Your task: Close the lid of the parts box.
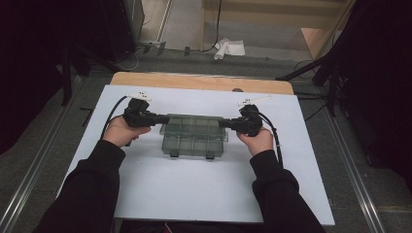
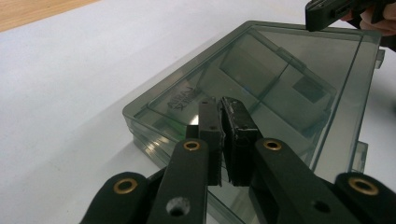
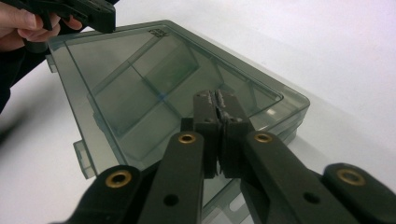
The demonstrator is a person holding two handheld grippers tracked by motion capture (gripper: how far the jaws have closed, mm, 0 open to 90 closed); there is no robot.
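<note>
The clear plastic box [image 1: 195,134] lies flat in the middle of the white table [image 1: 160,194], its long axis running left to right, lid down and its 2 dark latches on the near edge facing the person. So each end of the box points straight at 1 of the 2 grippers, and neither hand is clearly nearer than the other.

On the left, the left gripper [image 1: 163,118] reaches in level from the left hand [image 1: 121,130] to the far left corner of the box. In the left gripper view its jaws stand pressed together with nothing between them, tips over the lid [image 2: 280,79] just inside the left end. Whether they rest on the plastic or hover just above it I cannot tell.

On the right, the right gripper [image 1: 222,123] comes in level from the right hand [image 1: 256,141] to the far right corner. Its jaws are also closed on nothing, tips above the lid [image 3: 140,88] near that end.

Both look set to press or steady the box from its ends rather than pinch it; to grasp anything, the jaws would first have to part.
</note>
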